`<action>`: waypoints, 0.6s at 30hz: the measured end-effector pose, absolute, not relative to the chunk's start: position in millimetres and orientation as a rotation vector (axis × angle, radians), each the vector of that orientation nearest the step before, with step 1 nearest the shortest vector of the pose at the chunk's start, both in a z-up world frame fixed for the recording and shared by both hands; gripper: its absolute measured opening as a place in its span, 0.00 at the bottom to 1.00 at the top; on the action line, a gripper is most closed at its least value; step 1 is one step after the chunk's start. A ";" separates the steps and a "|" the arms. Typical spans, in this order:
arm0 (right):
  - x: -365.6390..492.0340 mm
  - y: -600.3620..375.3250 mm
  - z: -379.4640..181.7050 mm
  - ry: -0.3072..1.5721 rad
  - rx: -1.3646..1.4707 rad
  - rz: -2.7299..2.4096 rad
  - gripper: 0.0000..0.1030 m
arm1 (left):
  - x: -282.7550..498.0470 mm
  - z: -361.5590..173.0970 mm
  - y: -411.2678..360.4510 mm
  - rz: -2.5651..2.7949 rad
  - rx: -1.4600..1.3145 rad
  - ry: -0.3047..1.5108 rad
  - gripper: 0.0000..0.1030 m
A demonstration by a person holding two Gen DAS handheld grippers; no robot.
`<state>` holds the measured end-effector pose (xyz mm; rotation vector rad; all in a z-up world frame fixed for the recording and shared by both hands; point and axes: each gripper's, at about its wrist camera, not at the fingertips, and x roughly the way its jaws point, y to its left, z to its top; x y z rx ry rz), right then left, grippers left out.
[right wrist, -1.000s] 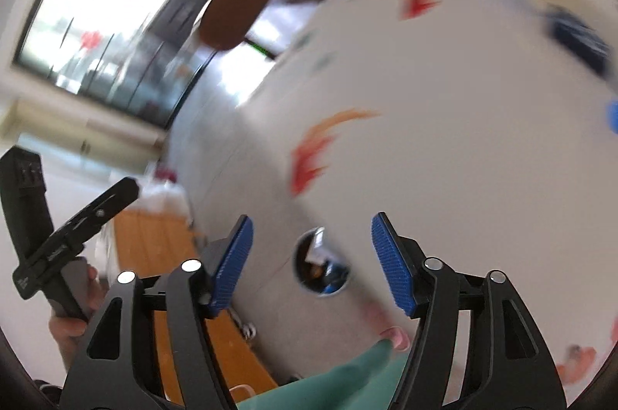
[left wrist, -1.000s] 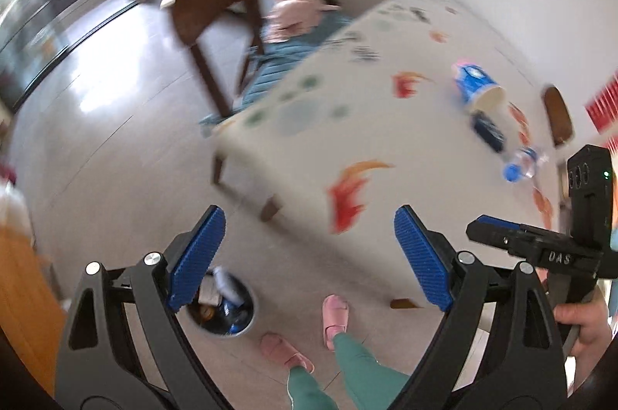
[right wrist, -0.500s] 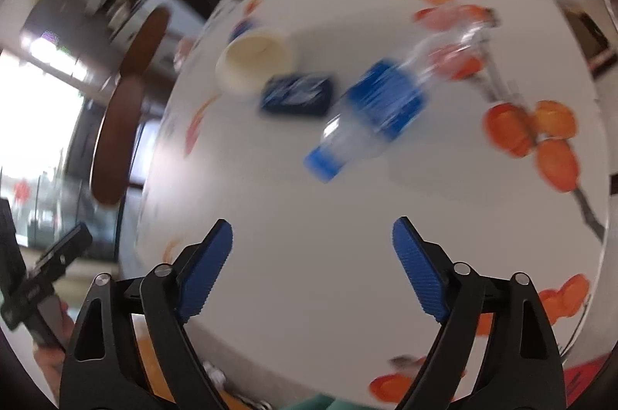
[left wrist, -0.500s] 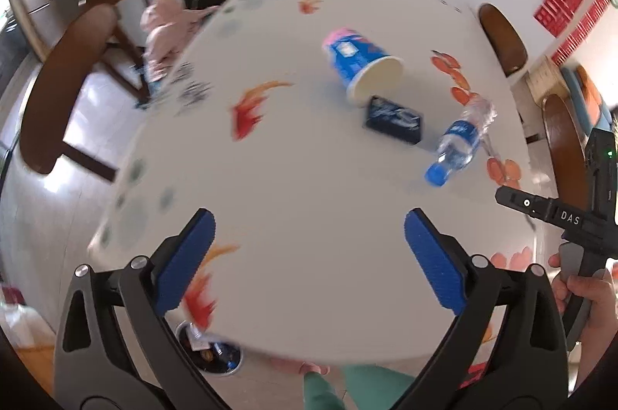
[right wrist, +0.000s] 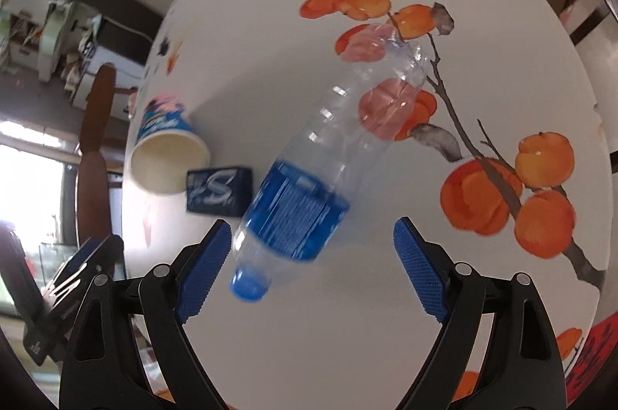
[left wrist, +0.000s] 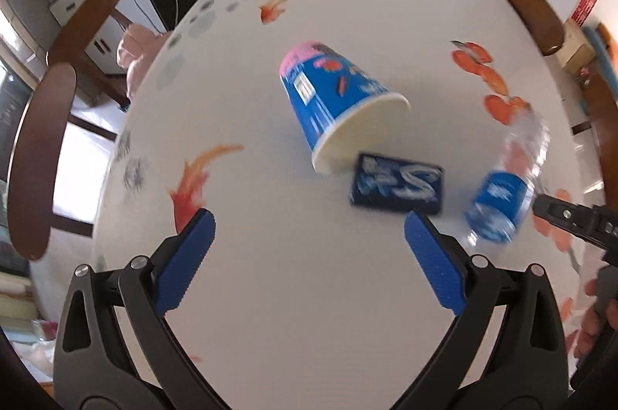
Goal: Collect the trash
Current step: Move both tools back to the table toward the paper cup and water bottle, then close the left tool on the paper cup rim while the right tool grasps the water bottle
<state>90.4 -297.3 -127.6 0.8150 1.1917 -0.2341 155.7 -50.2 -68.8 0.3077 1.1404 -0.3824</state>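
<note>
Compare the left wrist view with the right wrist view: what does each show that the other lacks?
Only the left wrist view shows the cup's printed blue side with its pink base and the goldfish print on the cloth. Only the right wrist view shows the bottle's blue cap, its full clear body and the orange fruit branch. Both share the tipped paper cup, the dark blue box at its rim, the plastic bottle and the white table. The left tool and right tool are both open, holding nothing.
</note>
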 end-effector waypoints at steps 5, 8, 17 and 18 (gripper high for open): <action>109.0 -309.1 -142.3 1.218 0.833 -0.257 0.83 | 186.3 -81.4 -66.3 -0.351 0.322 1.143 0.93; 117.2 -316.4 -148.6 1.223 0.861 -0.270 0.83 | 197.2 -91.9 -75.7 -0.339 0.359 1.153 0.93; 135.8 -324.1 -164.9 1.219 0.924 -0.250 0.83 | 219.4 -116.8 -91.8 -0.336 0.398 1.180 0.80; 137.9 -323.0 -165.2 1.217 0.919 -0.233 0.81 | 221.7 -120.4 -92.0 -0.356 0.377 1.211 0.69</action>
